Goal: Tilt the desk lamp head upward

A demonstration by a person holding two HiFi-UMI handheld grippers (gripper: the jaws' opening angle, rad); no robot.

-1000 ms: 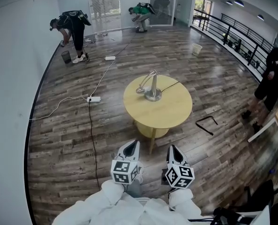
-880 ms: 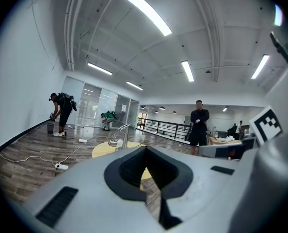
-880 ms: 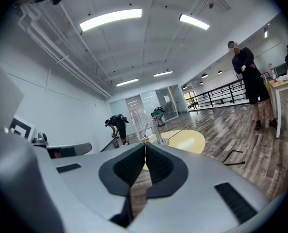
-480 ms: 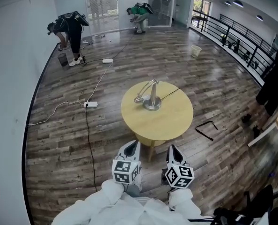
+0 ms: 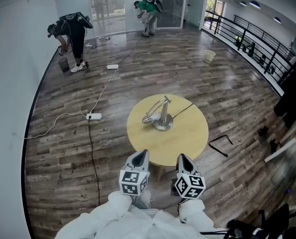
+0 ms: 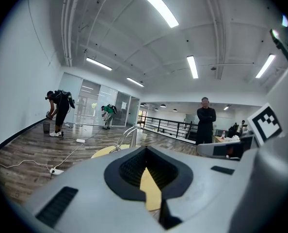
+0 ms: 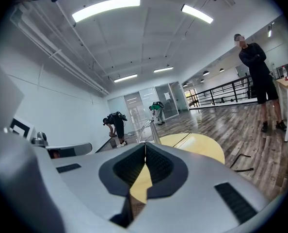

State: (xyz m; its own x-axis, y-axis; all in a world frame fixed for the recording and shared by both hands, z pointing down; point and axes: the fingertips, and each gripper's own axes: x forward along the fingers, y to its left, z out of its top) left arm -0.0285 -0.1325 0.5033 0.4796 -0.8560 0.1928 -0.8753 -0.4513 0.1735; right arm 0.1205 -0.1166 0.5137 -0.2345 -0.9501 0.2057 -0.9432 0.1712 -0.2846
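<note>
Wooden table carries desk lamp, pale bin beyond; left gripper and right gripper fingers together, empty.

Floor: dark wood planks
Walls: pale, curved
Table: round, yellow — mid-floor
Ceiling: strip lights
Railing: black — right side
</note>
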